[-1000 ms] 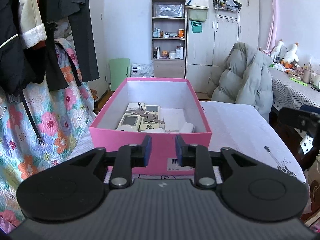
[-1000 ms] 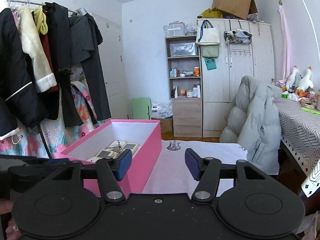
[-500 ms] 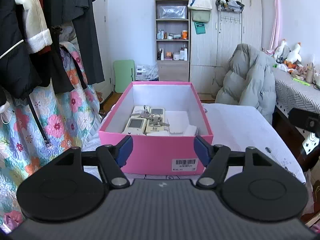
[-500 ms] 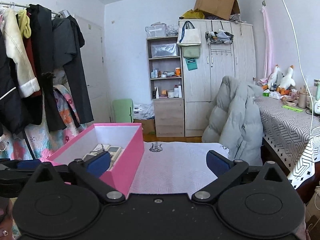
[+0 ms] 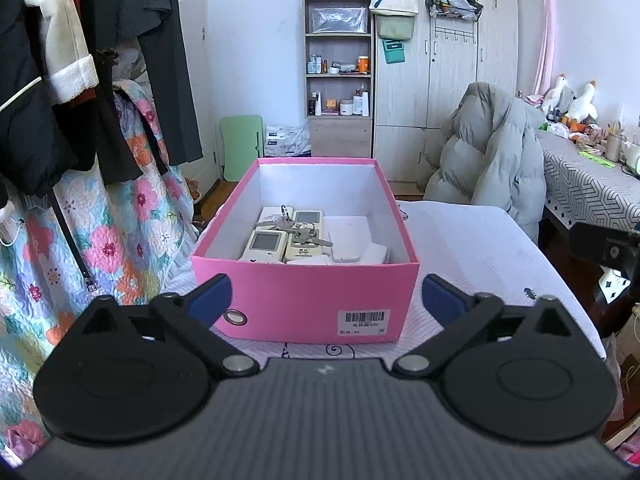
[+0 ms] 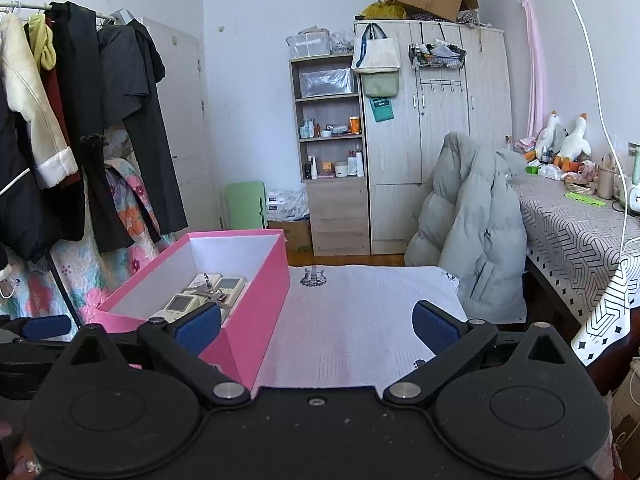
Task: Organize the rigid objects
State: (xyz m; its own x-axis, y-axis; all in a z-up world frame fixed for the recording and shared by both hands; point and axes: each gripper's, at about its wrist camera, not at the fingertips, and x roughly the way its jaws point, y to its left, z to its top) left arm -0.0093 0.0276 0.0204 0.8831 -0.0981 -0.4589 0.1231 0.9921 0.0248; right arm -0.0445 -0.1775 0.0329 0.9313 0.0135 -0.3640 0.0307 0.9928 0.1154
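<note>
We are looking along two pairs of black tongs with blue padded tips, one held in each hand, at a table spread with a white quilted cloth, our counter (image 5: 472,248).

A pink rectangular cardboard box (image 5: 308,300) with a white inside is sitting near the counter's front left corner, its barcode label facing us. Inside it, towards the near end, two cream-coloured remote controls with small grey screens (image 5: 280,240) are lying side by side. A bunch of metal keys (image 5: 298,232) is resting across them, and flat white rectangular objects (image 5: 352,244) are lying just beside them on the right. We cannot tell what those white pieces are.

The left tongs (image 5: 325,298) are spread wide and gripping nothing, hovering just in front of the box's near wall. The right tongs (image 6: 316,326) are likewise spread wide and empty, hovering over the counter's front edge with the box to their left.

In the right view, the rest of the cloth, from the box across to the right edge, is showing only printed guitar motifs (image 6: 314,276) and no loose items.

We are judging the task to be at or very near its end: every rigid item we can see is already gathered in the box, and neither hand is carrying anything. What is remaining, if anything, is lying outside these two views.
</note>
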